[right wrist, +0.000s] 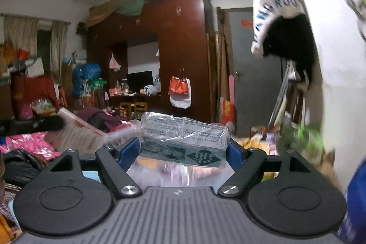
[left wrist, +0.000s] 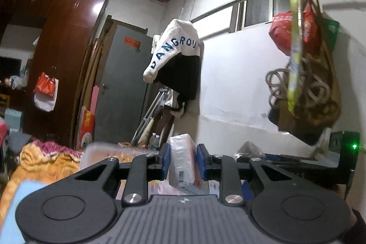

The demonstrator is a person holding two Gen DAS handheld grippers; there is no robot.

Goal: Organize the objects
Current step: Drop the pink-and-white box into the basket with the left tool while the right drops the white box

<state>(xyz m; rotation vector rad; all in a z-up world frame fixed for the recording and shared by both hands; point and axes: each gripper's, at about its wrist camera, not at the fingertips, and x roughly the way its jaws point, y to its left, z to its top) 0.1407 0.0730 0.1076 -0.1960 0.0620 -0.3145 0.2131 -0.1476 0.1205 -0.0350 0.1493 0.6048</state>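
Observation:
My left gripper [left wrist: 183, 161] is shut on a small white and orange packet [left wrist: 184, 164] wrapped in clear film; the packet stands on edge between the blue pads [left wrist: 165, 158], lifted off the clutter below. In the right wrist view my right gripper [right wrist: 184, 148] is shut on a wide dark green box [right wrist: 183, 143] in crinkled clear wrap. It lies crosswise between the blue pads [right wrist: 129, 150], with printed text on top and a diamond logo on its near face. Both grippers point roughly level into the room.
A clear plastic bin [left wrist: 107, 152] lies past the left gripper, beside an orange blanket [left wrist: 45, 164]. A dark wardrobe [right wrist: 180, 56], a grey door [left wrist: 123, 88], hanging clothes [left wrist: 178, 56] and bags on a rail [left wrist: 304, 61] line the walls. Bedding and clutter [right wrist: 29, 143] fill the left.

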